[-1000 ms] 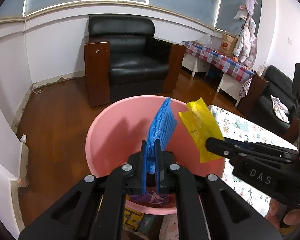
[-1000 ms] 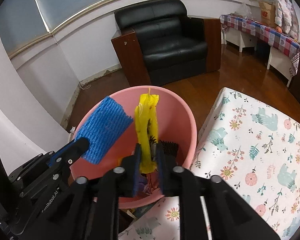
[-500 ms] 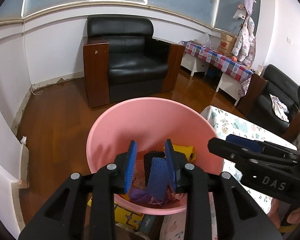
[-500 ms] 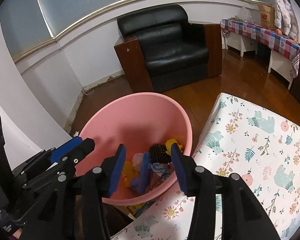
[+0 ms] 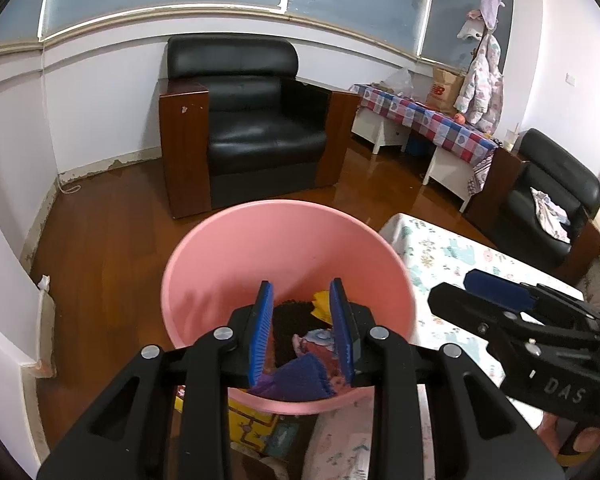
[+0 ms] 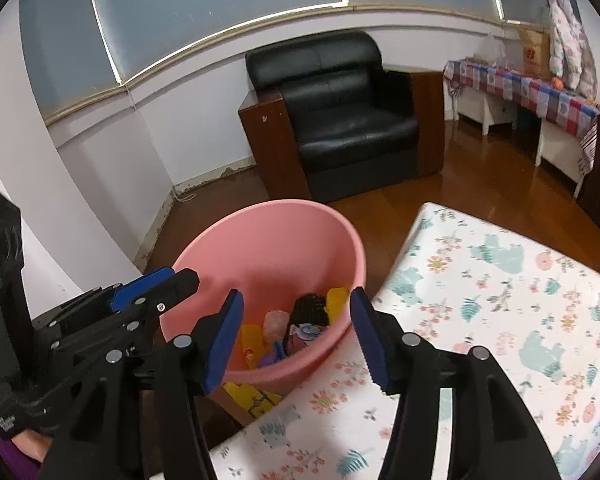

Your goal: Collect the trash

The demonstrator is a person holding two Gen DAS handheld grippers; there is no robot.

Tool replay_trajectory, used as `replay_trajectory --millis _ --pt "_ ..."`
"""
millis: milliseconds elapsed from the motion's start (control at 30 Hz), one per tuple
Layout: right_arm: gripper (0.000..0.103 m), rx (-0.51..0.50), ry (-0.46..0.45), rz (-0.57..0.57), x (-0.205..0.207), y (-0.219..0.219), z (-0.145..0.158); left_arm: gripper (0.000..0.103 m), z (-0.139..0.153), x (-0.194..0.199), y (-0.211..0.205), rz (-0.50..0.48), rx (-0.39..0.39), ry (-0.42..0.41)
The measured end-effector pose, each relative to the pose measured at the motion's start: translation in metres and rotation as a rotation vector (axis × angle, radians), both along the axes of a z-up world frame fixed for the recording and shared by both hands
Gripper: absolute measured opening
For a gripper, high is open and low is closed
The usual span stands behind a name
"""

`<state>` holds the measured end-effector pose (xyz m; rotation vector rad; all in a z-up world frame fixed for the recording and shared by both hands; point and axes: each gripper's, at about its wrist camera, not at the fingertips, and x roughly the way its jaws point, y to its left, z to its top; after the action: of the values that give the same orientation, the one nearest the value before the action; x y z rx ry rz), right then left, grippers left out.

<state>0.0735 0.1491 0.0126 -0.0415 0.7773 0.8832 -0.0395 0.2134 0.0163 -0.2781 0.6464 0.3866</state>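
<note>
1. The trash (image 5: pixel 300 360) is lying in the bottom of the pink bucket (image 5: pixel 220 264). I can make out a yellow wrapper, a black bristly thing, something purple-blue and a pinkish bit, all heaped together low down against the near wall. That's the point of the bucket, I'd say: deep sides, so stuff dropped in doesn't bounce out.
2. The bucket sits on the floor right up against the corner of the flowery table (image 6: pixel 500 300), so I only have to swing things off the edge and let go.
3. My left tongs (image 5: pixel 302 332) hang right over the bucket's near rim, tipped downward, jaws apart with nothing pinched. The trash shows through the gap, well below the pads.
4. My right tongs (image 6: pixel 296 336) are over the seam between bucket and table, jaws wide and opening, nothing between them either. The pile sits ahead and below, a bit left of centre.
5. My guess: both drops are done, and the table is where I'd look for more. The part I can see looks bare.
</note>
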Motion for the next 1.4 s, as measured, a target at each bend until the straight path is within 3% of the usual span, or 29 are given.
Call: replay_trajectory --millis 267,767,1400 --pt "0.062 -0.027 -0.078 -0.059 -0.026 -0.044 0.009 0.029 0.002 0.004 -0.024 -0.031 -0.044 0.011" --pt "0.062 -0.026 -0.021 -0.185 -0.036 -0.121 -0.007 0.029 -0.001 0.006 -0.079 -0.057 -0.024 0.06" --pt "0.065 -0.011 -0.048 -0.159 -0.051 -0.124 -0.004 0.029 0.002 0.001 -0.099 -0.044 0.02 0.088"
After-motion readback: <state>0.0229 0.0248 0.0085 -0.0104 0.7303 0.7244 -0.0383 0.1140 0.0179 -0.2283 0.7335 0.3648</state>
